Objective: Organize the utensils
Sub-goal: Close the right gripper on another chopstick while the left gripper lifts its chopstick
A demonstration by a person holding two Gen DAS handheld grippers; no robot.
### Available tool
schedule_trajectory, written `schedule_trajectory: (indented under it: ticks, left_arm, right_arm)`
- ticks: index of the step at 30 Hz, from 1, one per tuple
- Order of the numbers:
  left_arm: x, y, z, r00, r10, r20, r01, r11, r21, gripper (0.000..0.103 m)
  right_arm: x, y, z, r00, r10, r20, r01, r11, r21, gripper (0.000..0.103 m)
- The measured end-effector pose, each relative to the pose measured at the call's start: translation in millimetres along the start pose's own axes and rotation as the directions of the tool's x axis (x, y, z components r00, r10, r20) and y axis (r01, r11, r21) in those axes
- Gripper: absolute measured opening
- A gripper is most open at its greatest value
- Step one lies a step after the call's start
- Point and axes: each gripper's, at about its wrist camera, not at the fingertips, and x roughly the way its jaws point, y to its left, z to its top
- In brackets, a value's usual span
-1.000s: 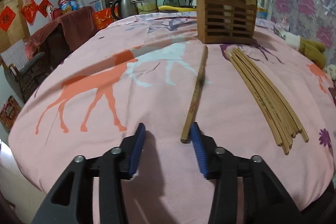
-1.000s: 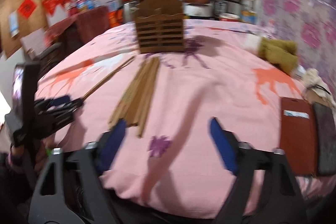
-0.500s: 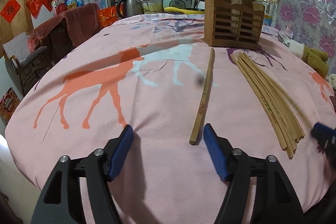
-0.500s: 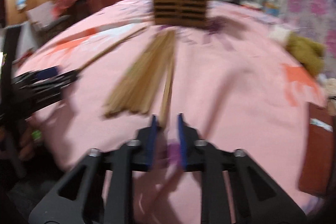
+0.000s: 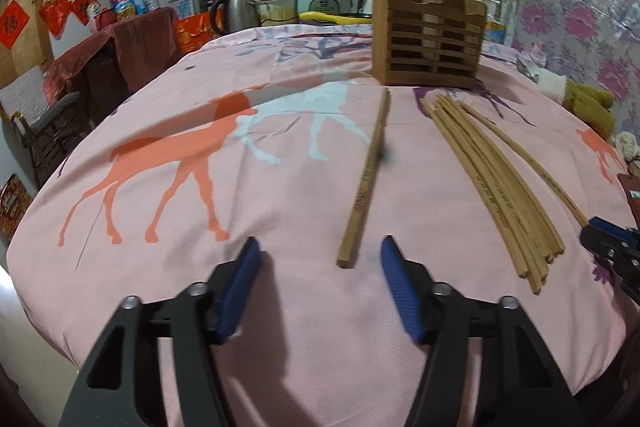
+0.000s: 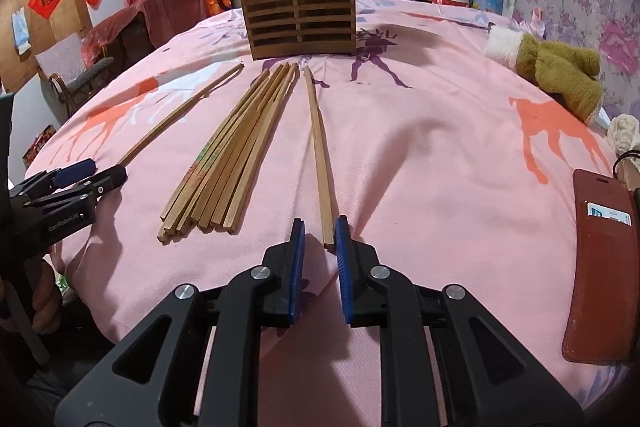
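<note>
A wooden slatted utensil holder [image 5: 426,39] [image 6: 300,15] stands at the far side of the pink cloth. A bundle of several wooden chopsticks [image 5: 496,183] [image 6: 236,147] lies in front of it. One single chopstick [image 5: 366,179] [image 6: 182,111] lies left of the bundle, its near end just ahead of my open left gripper [image 5: 318,255]. Another single chopstick [image 6: 318,151] [image 5: 524,155] lies right of the bundle. My right gripper [image 6: 318,231] is narrowly open with the chopstick's near end between its tips, not clamped.
A brown phone case [image 6: 596,263] lies at the right table edge. A stuffed toy [image 6: 560,71] lies at the far right. Kettles, cookers and bottles [image 5: 280,3] crowd the back. The left gripper also shows at the left of the right wrist view [image 6: 90,173].
My left gripper has opened wider and drawn back from the single chopstick. My right gripper has narrowed its jaws and moved up to the right-hand chopstick, which now lies apart from the bundle.
</note>
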Motion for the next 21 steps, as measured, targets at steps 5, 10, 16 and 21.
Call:
schedule_trajectory:
  ticks: [5,10,16,21]
  left_arm:
    - [-1,-9,-1,0.999,-0.049,0.006,0.049,0.998,0.041,0.029]
    - [-7,-15,0,0.993,-0.119,-0.003,0.119,0.991,0.057,0.006]
    - [-13,-28,1,0.992,-0.123,0.003,0.122,0.988,0.090,0.006]
    - [-5,-19,1,0.990,-0.138,-0.029,0.140,0.989,0.047,0.008]
  right_arm:
    - [-1,-2,0,1.000,-0.003,0.006,0.003,1.000,0.005,0.010]
    - [-6,-3,0,0.999,-0.007,0.031,0.007,1.000,0.011,0.007]
    - [-4,-5,1,1.000,0.010,0.020,-0.011,1.000,0.021,0.008]
    - [1,-6,0,1.000,0.020,-0.002,-0.020,0.999,0.025,0.010]
